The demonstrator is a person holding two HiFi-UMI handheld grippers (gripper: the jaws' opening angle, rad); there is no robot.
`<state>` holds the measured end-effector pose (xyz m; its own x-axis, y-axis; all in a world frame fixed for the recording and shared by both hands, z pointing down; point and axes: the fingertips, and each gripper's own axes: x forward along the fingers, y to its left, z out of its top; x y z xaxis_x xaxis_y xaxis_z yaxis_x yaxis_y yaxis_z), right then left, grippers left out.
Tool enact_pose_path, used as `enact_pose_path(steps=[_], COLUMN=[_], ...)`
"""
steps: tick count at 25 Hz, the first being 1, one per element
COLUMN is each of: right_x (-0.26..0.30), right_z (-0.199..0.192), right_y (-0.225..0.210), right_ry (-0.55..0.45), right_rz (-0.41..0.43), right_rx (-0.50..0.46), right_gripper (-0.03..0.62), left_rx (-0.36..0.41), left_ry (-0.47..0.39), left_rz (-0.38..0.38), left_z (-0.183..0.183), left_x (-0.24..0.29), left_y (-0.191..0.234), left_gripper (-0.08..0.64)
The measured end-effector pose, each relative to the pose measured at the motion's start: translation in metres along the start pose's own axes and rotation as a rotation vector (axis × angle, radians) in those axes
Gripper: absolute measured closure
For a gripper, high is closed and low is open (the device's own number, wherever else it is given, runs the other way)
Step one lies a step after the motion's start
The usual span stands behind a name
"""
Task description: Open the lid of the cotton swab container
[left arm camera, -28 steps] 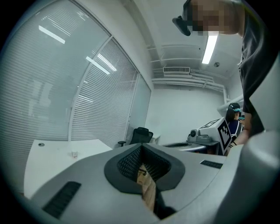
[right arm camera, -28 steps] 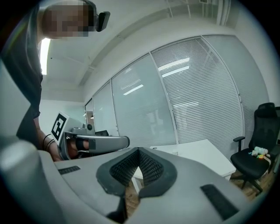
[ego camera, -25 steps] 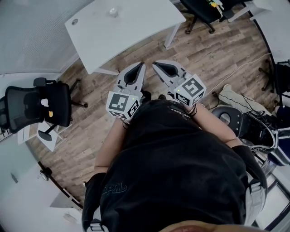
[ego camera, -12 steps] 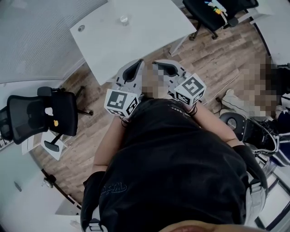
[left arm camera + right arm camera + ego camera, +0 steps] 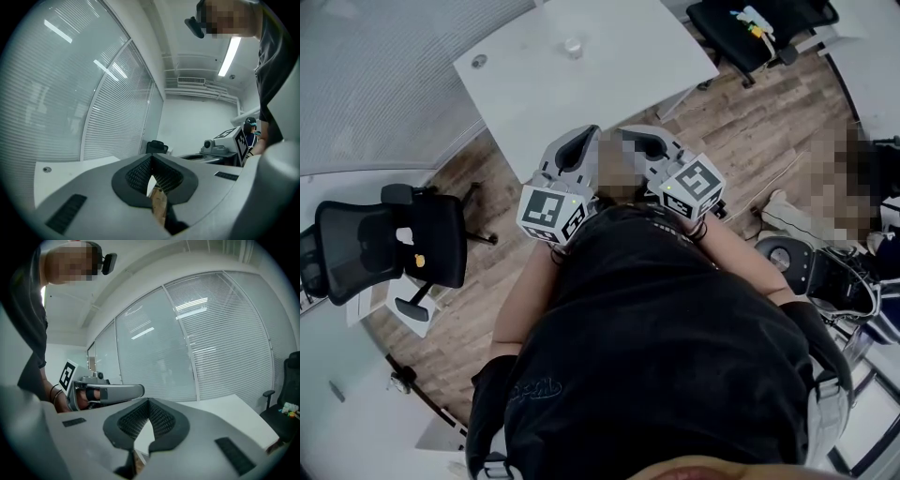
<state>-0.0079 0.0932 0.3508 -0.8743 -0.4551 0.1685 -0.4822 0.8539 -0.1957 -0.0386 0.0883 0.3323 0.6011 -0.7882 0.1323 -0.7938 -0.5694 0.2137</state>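
A small clear round container (image 5: 573,44) stands far back on the white table (image 5: 609,75); its lid is too small to make out. My left gripper (image 5: 584,134) and right gripper (image 5: 630,134) are held side by side in front of the body, level, over the table's near edge and well short of the container. Both are shut with nothing between the jaws. In the left gripper view the left gripper (image 5: 151,157) shows meshed pads meeting, with the right gripper (image 5: 220,143) beside it. In the right gripper view the right gripper (image 5: 149,401) is likewise closed over the white table (image 5: 225,411).
A round grommet (image 5: 478,61) sits in the table's left part. A black office chair (image 5: 384,244) stands on the wooden floor at left, another black chair (image 5: 750,23) beyond the table at right. Cables and dark gear (image 5: 806,253) lie at right. Blinds cover the glass wall (image 5: 220,333).
The person and both grippers have moved toward the white table, which now lies closer beneath the jaws. Both grippers stay shut and side by side.
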Motion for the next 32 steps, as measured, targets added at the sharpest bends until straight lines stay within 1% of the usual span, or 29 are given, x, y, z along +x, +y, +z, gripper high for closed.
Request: enact_pose_path(steps=[11, 15, 23, 27, 32], right_x=[0.036, 0.047, 0.06, 0.067, 0.069], right_z=[-0.008, -0.004, 0.0, 0.005, 0.019], right_y=[0.016, 0.012, -0.017, -0.04, -0.078], right_ry=[0.024, 0.027, 0.042, 0.049, 0.045], right_rz=[0.092, 0.133, 0.187, 0.203, 0.224], right_rx=[0.003, 0.002, 0.006, 0.005, -0.014], right_gripper=[0.571, 0.571, 0.571, 0.569, 0.571], left_rx=[-0.028, -0.032, -0.045, -0.05, -0.045], left_ry=[0.003, 0.002, 0.009, 0.005, -0.006], left_rz=[0.086, 0.122, 0.181, 0.204, 0.223], left_z=[-0.008, -0.006, -0.005, -0.001, 0.009], left_x=[-0.024, -0.021, 0.004, 0.025, 0.064], left_y=[0.03, 0.04, 0.057, 0.066, 0.074], left_gripper=[0.545, 0.545, 0.545, 0.545, 0.545])
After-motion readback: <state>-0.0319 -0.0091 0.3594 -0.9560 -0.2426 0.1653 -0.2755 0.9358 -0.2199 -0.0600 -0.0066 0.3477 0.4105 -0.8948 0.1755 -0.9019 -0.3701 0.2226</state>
